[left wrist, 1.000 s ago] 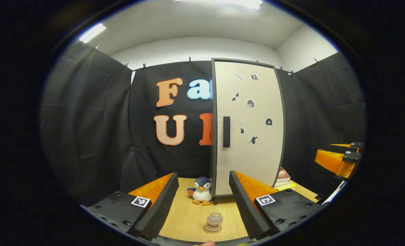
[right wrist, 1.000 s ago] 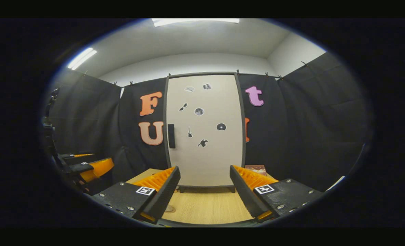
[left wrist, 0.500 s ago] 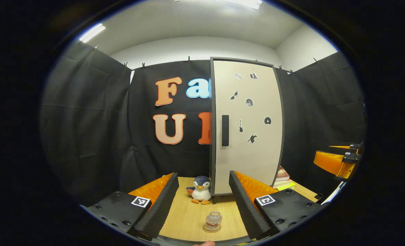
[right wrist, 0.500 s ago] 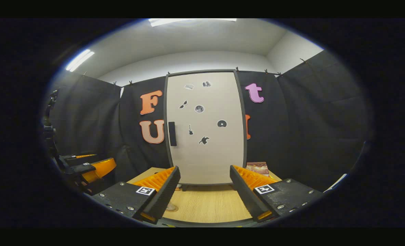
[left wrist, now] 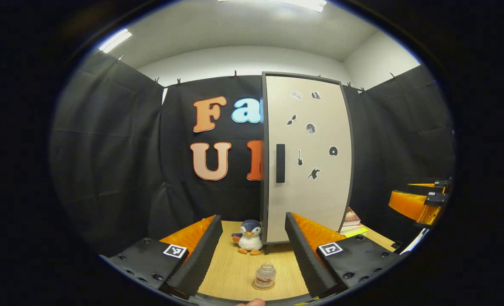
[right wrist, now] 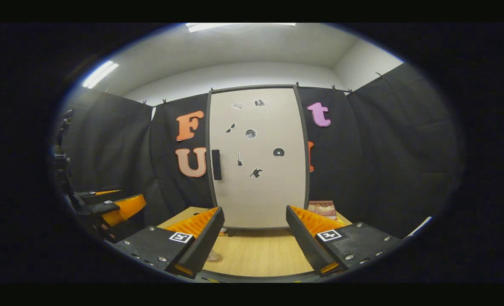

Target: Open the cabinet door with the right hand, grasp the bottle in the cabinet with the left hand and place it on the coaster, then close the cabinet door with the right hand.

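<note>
Small clear glass bottle point(left wrist: 265, 275) stands on round tan coaster point(left wrist: 263, 285) on the wooden worktop point(left wrist: 235, 272), ahead of left hand-held gripper point(left wrist: 253, 246), fingers apart. Beige cabinet door point(right wrist: 258, 157) appears closed; right hand-held gripper point(right wrist: 255, 238), fingers apart, faces it, empty. Judged finished.

Matt cabinet door point(right wrist: 258, 178), wood-grain table point(left wrist: 235, 272), seemingly clear glass bottle point(left wrist: 265, 275), plush penguin point(left wrist: 249, 237)
</note>
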{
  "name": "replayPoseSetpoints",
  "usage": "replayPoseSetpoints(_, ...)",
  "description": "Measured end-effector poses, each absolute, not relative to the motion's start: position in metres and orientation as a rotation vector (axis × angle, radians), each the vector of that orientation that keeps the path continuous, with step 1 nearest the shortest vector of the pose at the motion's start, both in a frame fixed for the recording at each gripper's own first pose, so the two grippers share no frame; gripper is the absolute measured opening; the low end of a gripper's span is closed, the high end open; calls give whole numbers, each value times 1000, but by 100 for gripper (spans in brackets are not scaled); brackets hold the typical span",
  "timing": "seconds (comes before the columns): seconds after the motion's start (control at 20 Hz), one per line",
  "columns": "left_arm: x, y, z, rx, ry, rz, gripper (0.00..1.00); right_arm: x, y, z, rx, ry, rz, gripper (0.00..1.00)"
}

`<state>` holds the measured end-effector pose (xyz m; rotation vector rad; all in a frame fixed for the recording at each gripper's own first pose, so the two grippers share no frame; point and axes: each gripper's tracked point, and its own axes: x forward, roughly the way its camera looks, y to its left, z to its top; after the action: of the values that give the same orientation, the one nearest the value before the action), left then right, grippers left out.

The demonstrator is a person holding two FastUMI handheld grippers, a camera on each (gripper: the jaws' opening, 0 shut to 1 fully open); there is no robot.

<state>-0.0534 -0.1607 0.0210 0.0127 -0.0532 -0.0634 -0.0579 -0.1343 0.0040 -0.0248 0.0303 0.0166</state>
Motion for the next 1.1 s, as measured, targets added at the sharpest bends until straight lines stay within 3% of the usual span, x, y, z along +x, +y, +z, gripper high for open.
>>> replayPoseSetpoints(1.1, -41, -168, 20, 32, -48, -69, 96, -49, -128, 13, -42, 8, 39, 91)
